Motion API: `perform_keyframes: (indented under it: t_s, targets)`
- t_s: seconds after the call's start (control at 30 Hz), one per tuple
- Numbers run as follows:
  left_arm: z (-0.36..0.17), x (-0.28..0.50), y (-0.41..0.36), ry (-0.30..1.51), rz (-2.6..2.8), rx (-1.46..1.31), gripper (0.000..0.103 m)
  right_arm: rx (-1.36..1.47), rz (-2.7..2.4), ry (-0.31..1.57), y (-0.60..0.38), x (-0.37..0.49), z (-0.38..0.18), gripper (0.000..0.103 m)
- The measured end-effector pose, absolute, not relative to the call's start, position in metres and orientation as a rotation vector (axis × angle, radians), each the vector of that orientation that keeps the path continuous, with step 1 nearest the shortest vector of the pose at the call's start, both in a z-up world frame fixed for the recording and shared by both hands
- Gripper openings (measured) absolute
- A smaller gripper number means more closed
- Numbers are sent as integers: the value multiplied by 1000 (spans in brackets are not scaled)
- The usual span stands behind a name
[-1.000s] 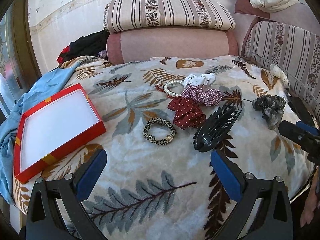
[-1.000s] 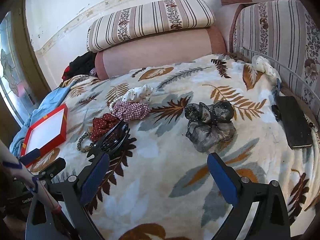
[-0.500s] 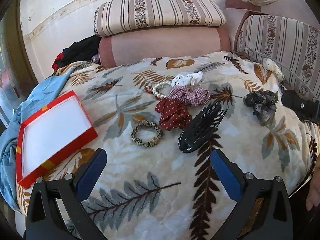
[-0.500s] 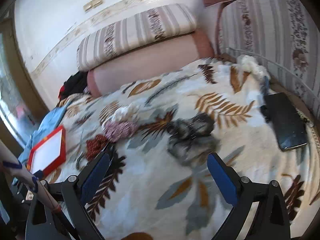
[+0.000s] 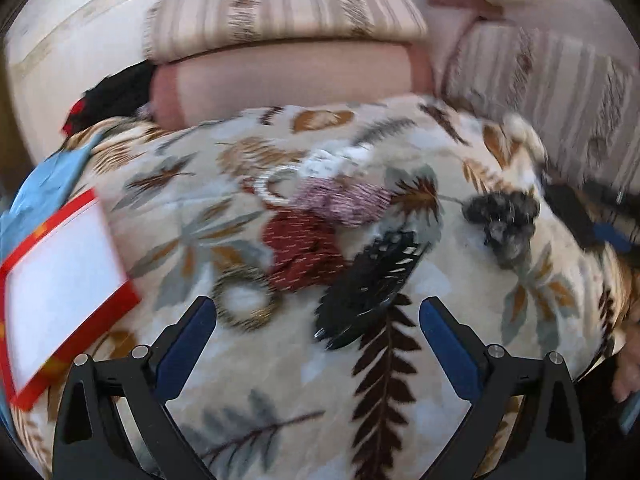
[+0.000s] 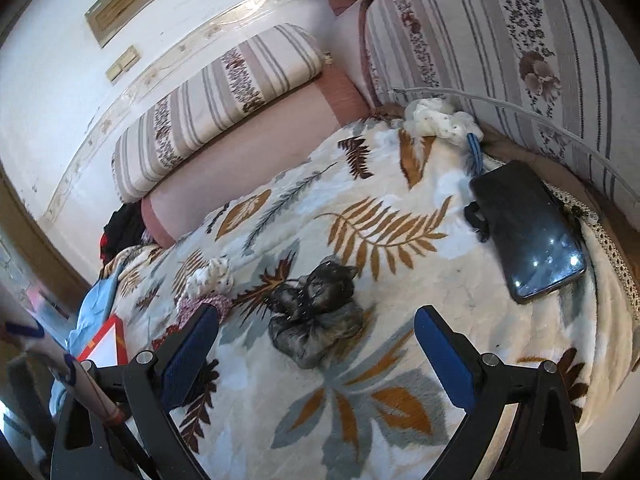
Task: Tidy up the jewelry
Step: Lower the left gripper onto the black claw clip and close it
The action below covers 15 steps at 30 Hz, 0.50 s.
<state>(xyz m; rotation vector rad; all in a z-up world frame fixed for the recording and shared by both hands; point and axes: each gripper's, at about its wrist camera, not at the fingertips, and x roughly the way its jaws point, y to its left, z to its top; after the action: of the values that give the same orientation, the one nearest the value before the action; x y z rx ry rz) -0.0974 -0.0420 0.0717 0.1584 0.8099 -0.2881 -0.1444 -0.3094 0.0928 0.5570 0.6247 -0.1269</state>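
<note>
Hair accessories and bracelets lie on a leaf-patterned blanket [image 5: 280, 392]. In the blurred left wrist view my left gripper [image 5: 318, 316] is open above a black hair claw [image 5: 368, 292], with a leopard-print bracelet [image 5: 244, 300], a red dotted scrunchie [image 5: 304, 248], a plaid scrunchie [image 5: 344, 200], a pearl bracelet [image 5: 272, 188] and a grey scrunchie [image 5: 504, 224] around it. A red box with a white inside [image 5: 56, 276] sits at the left. My right gripper [image 6: 316, 328] is open, just short of the grey scrunchie [image 6: 316, 320]. A white scrunchie [image 6: 212, 276] lies beyond it.
A black phone [image 6: 528, 232] and a crumpled white cloth [image 6: 436, 120] lie at the blanket's right edge. Striped cushions [image 6: 216, 112] and a pink bolster [image 6: 256, 160] back the bed. Blue fabric [image 6: 96, 304] hangs off the left side.
My left gripper moved forward and right toward the black hair claw; its view is blurred. My right gripper tilted and moved closer to the grey scrunchie. Both stayed open.
</note>
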Motion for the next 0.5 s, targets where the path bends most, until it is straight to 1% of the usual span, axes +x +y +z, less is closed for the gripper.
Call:
perform_keyframes:
  t_s: [0.07, 0.13, 0.27, 0.3, 0.33, 0.37, 0.5]
  targets:
    - [61, -87, -56, 821, -298, 197, 94, 578, -140, 622, -317, -144, 91, 101]
    - [48, -75, -70, 848, -318, 242, 82, 592, -159, 630, -323, -144, 87, 101]
    - [29, -60, -83, 875, -316, 269, 72, 601, -175, 653, -329, -141, 80, 101]
    - [27, -58, -84, 877, -314, 266, 63, 603, -176, 657, -329, -140, 79, 101]
    - [25, -55, -84, 883, -313, 263, 51, 605, -175, 660, -329, -139, 78, 101]
    - [22, -54, -84, 889, -315, 261, 49, 603, -173, 665, -328, -137, 77, 101]
    - [26, -60, -77, 854, -334, 226, 47, 593, -164, 683, -322, -130, 73, 101]
